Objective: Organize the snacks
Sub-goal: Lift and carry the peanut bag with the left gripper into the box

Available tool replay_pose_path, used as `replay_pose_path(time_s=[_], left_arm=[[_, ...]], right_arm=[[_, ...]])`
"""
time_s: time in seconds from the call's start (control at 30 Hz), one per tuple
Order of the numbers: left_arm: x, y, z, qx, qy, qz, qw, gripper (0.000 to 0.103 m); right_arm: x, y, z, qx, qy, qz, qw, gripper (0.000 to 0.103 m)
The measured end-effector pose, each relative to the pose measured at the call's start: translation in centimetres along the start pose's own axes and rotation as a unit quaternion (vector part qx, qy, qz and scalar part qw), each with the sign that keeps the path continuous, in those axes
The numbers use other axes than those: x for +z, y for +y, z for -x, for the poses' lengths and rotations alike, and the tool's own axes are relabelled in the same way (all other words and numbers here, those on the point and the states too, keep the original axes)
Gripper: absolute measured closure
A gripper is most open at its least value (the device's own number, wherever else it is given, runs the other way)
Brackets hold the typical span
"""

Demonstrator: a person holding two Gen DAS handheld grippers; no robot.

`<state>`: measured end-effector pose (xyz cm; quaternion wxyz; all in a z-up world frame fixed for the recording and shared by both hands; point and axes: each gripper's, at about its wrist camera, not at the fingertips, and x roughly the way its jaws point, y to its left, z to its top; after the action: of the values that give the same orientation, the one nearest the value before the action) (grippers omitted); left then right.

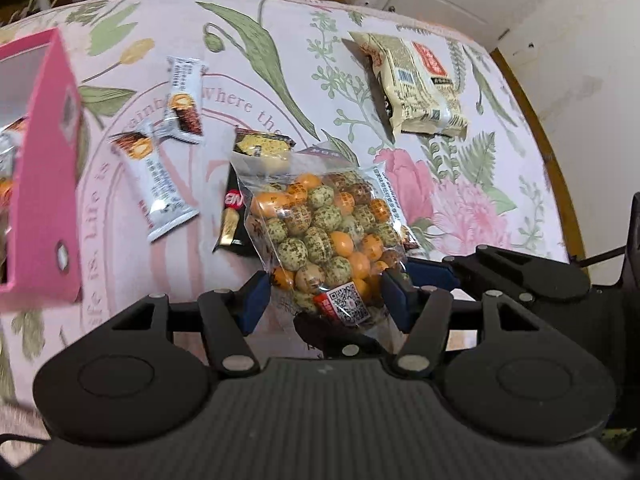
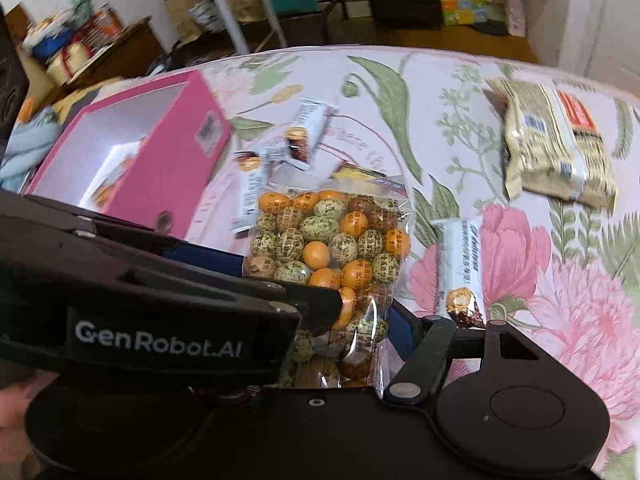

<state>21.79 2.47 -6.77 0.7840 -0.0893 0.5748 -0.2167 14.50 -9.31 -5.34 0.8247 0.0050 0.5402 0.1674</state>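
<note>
A clear bag of orange and speckled coated nuts (image 1: 328, 232) stands up off the table between the blue pads of my left gripper (image 1: 324, 294), which is shut on its lower end. The same bag (image 2: 332, 248) shows in the right wrist view, where my right gripper (image 2: 340, 320) also closes on its lower part; the left gripper's body crosses in front and hides the right gripper's left finger. A pink box (image 1: 44, 168) with snacks inside stands open at the left, also seen in the right wrist view (image 2: 176, 160).
On the floral tablecloth (image 1: 280, 52) lie two white wafer bars (image 1: 160, 184), a black packet (image 1: 232, 216) behind the bag, a beige noodle pack (image 1: 420, 84) at the far right, and another white bar (image 2: 460, 264). Clutter and shelves stand beyond the table.
</note>
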Motion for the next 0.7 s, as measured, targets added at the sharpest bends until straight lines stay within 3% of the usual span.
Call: replay_pose_path(time_s=[0.33,0.7], left_arm=[[-1.5,2.2,8.7,-0.006,-0.057,0.051,0.9971,0.042],[-2.2,9.4,15.7,0.036,-0.134,0.127,0.9822,0.037]], right_arm=[[2.8,7.3,4.7,0.001,-0.019,0.121,0.992,0.029],[8.1,16.1,3.3,0.05,-0.069,0.273,0.958,0.029]])
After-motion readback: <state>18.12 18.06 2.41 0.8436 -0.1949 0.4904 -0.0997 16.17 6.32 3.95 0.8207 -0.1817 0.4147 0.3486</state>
